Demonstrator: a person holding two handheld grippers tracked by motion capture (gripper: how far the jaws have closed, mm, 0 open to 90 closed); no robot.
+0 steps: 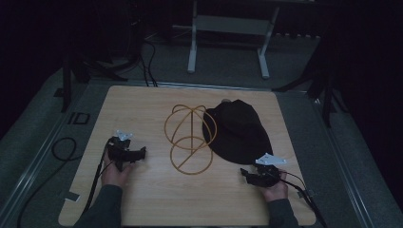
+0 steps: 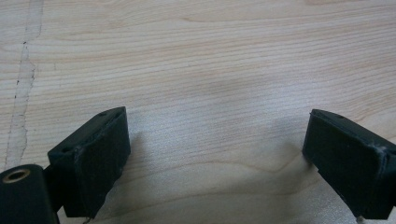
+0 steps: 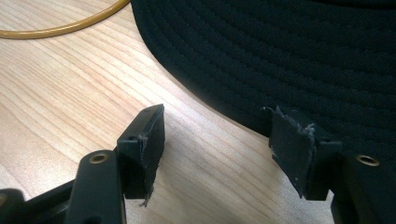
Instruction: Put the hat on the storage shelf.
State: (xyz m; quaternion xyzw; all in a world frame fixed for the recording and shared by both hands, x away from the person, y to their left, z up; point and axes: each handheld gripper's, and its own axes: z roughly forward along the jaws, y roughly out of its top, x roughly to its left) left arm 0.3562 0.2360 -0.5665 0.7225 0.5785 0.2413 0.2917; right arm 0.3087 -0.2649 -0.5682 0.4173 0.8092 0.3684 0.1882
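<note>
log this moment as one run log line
left tongs: open, over bare table | right tongs: open, at black hat brim | wire stand: untouched

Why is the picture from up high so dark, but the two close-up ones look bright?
High view: dim all round, so the black hat barely shows any detail. Left gripper view: bright wooden table, soft shadows under the left gripper. Right gripper view: the hat's stitching is sharp, the right gripper a little soft.

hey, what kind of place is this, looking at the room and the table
Probably a dim lab or recording workspace, not a home: a bare wooden tabletop on grey carpet, cables trailing over the floor, and a white metal stand behind. A black hat and wire hat stand lie between two handheld grippers.
</note>
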